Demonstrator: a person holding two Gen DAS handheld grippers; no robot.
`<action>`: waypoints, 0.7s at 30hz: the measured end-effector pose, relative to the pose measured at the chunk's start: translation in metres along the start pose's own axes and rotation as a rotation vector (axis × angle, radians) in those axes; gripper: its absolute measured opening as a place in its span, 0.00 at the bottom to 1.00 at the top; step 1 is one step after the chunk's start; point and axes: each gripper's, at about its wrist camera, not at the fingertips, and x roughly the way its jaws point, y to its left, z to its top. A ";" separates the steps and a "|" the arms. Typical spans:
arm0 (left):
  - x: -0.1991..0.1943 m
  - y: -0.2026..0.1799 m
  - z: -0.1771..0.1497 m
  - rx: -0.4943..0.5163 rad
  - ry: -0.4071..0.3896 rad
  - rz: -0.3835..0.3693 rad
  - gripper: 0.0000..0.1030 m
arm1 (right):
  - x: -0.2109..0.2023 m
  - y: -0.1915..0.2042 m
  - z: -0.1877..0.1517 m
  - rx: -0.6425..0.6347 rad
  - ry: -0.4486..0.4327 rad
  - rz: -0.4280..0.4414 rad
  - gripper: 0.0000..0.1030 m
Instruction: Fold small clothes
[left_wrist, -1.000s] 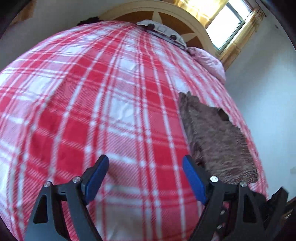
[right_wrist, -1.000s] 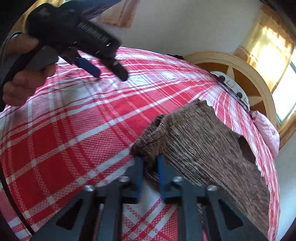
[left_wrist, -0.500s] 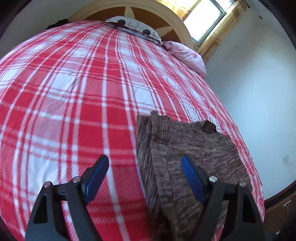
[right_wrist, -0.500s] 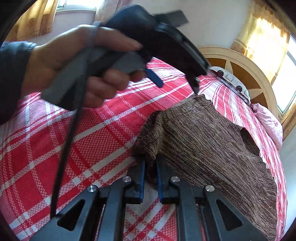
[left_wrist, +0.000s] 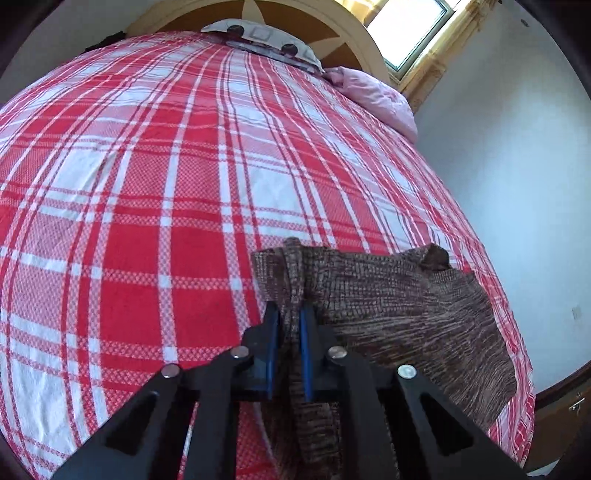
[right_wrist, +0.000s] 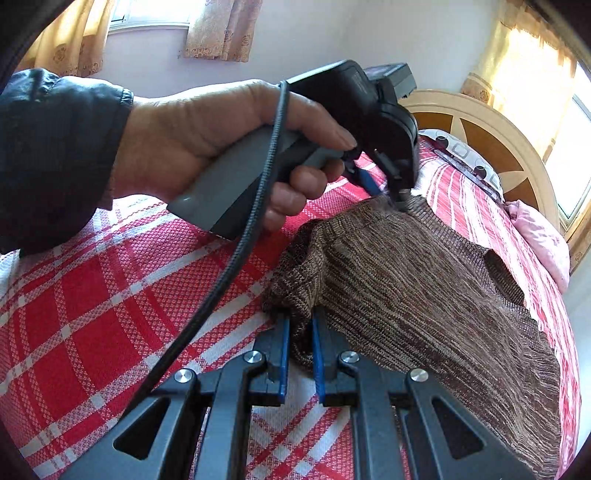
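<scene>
A brown knitted garment (left_wrist: 424, 317) lies on the red and white checked bedspread (left_wrist: 147, 221), near the bed's right side. My left gripper (left_wrist: 289, 314) is shut on the garment's folded left edge. In the right wrist view the same garment (right_wrist: 424, 295) spreads to the right. My right gripper (right_wrist: 300, 325) is shut on its near corner. The left gripper (right_wrist: 388, 192) also shows there, held in a hand, pinching the garment's far edge.
A wooden headboard (left_wrist: 332, 33) and a patterned pillow (left_wrist: 266, 35) stand at the far end. A pink pillow (left_wrist: 373, 96) lies at the far right. A white wall (left_wrist: 517, 166) runs along the bed's right side. Curtained windows (right_wrist: 535, 62) sit behind.
My left gripper moved right onto the garment's edge and shut on it; it was open a second ago. My right gripper stayed shut on the near corner.
</scene>
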 end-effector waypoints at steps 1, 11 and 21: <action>-0.002 0.000 0.000 -0.009 -0.009 0.004 0.10 | -0.001 -0.003 0.000 0.005 -0.002 0.004 0.08; -0.029 -0.013 0.009 -0.067 -0.062 -0.038 0.09 | -0.043 -0.053 -0.005 0.159 -0.119 0.012 0.07; -0.042 -0.064 0.020 -0.041 -0.125 -0.092 0.09 | -0.086 -0.093 -0.022 0.263 -0.188 0.002 0.07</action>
